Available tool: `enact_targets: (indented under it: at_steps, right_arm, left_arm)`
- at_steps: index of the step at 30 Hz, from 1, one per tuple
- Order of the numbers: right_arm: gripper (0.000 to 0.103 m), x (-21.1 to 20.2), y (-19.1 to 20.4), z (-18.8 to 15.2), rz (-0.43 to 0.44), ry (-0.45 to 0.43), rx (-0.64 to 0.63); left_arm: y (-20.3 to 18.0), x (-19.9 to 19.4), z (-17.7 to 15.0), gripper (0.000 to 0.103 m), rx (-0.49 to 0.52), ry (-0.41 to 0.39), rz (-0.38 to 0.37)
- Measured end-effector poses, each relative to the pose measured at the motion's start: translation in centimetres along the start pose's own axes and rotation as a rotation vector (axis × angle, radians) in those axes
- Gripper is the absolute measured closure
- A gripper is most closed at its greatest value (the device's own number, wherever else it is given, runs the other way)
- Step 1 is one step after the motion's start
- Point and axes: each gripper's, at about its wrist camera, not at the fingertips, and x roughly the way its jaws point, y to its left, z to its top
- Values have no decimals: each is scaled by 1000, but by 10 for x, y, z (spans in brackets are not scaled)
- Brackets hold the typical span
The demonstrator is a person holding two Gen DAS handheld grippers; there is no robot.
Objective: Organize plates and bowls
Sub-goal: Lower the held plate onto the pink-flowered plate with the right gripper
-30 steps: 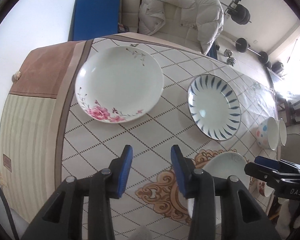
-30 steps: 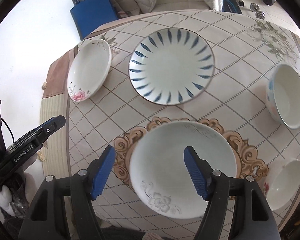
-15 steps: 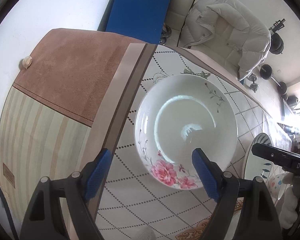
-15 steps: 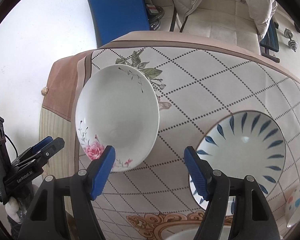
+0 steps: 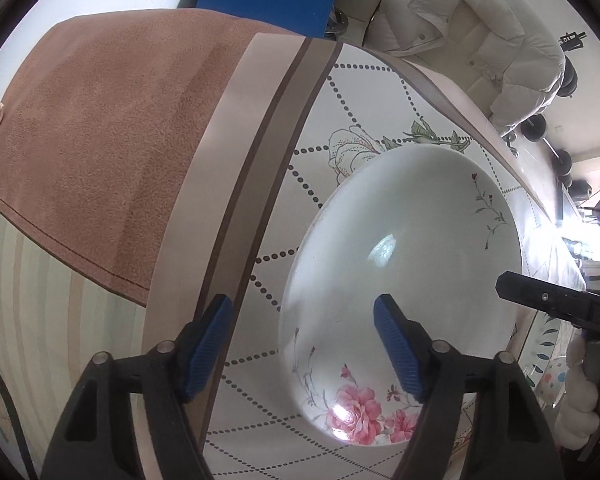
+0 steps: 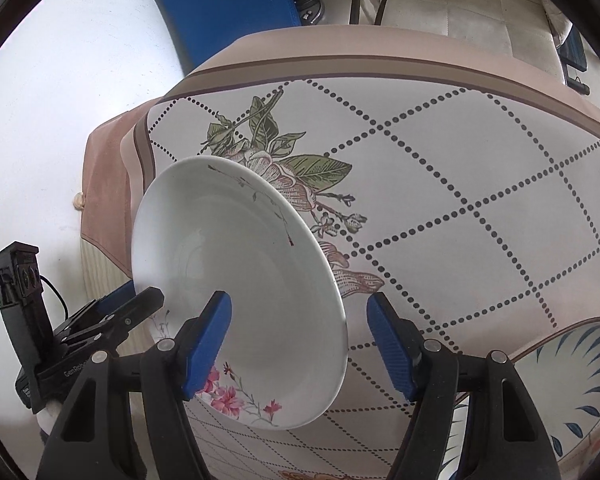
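At the table's corner, on a smooth dotted-lattice tablecloth [image 5: 300,184], lies the glossy round floral plate [image 5: 400,272]. The left gripper [image 5: 302,344] spreads its ribbed blue pads around the plate's near-left rim. The right gripper [image 6: 298,344], likewise apart, brackets its right rim, beside a blue-feathered plate [image 6: 580,384].

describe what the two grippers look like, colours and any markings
Both are black plastic frames with silver rivets and blue ribbed pads on the fingers. The left gripper carries white "GenRobot" lettering; the right gripper shows "DAS". A thin black cable trails from the left one. The hands wear white gloves.
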Motion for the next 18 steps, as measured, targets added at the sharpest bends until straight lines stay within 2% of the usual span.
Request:
enact_targets:
  at_steps: [1, 4, 5, 7, 9, 11, 18]
  right_arm:
    - [36, 2, -1, 1, 1, 4, 2]
    - [50, 5, -5, 2, 28, 10, 23]
    - [59, 5, -7, 3, 38, 10, 33]
    - [64, 8, -12, 2, 45, 7, 46]
    - [77, 9, -13, 1, 25, 0, 39]
    - [84, 8, -16, -2, 8, -12, 34]
    - [86, 4, -18, -9, 0, -30, 8]
  left_arm:
    - [-1, 2, 1, 55, 3, 9, 2]
    - [-8, 5, 1, 71, 35, 11, 13]
    - [-10, 6, 1, 72, 44, 8, 16]
    - [-12, 5, 1, 72, 47, -1, 26]
    - [-9, 5, 2, 73, 45, -6, 21]
    - [-9, 4, 0, 75, 46, -16, 23]
    - [-10, 0, -4, 81, 57, -34, 50]
